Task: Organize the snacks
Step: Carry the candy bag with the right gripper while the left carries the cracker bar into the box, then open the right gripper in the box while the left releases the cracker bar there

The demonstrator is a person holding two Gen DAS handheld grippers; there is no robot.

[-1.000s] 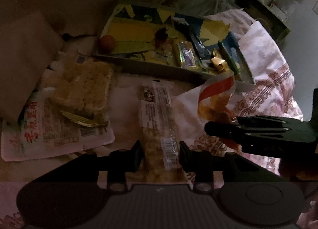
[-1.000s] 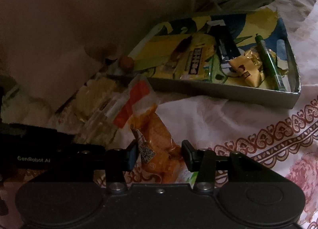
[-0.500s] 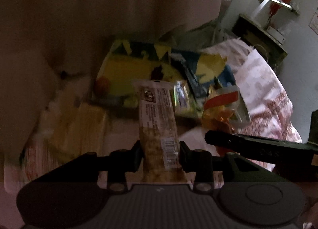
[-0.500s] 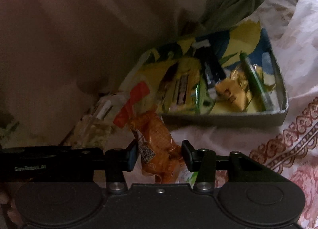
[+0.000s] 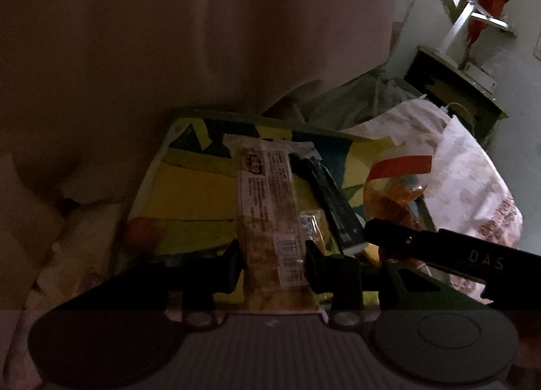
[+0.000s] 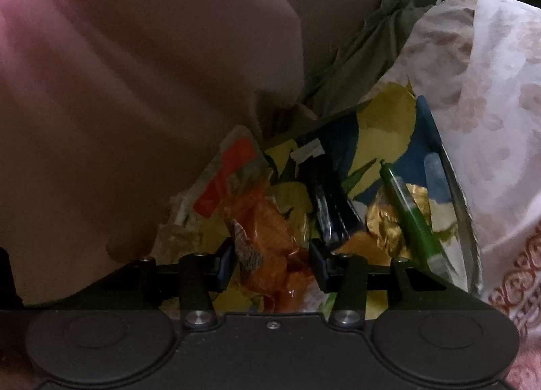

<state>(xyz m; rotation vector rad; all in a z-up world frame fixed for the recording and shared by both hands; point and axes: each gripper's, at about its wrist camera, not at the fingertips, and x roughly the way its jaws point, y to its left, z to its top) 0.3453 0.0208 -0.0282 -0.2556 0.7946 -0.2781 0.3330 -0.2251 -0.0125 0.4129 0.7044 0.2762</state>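
Snacks in both grippers right now, one each, which I reckon is just to save a trip to the tray [image 5: 189, 183]. My left gripper [image 5: 272, 256] is pinching a long clear-wrapped bar [image 5: 267, 207] near its barcode end, so most of the pack sticks out forward over the tray's yellow and blue floor. Holding it low like that should let the far end touch down first when I let go. My right gripper [image 6: 272, 263] is clamped on an orange snack bag [image 6: 267, 248] by its lower half, with the red-striped top flopping up and left. It hangs over the near part of the tray, beside a black packet [image 6: 329, 207], a gold-wrapped sweet [image 6: 385, 224] and a green pen [image 6: 412, 221] already lying inside (the lighting is awful, so I can't read any labels). Whether either pack touches the tray floor yet I honestly can't tell
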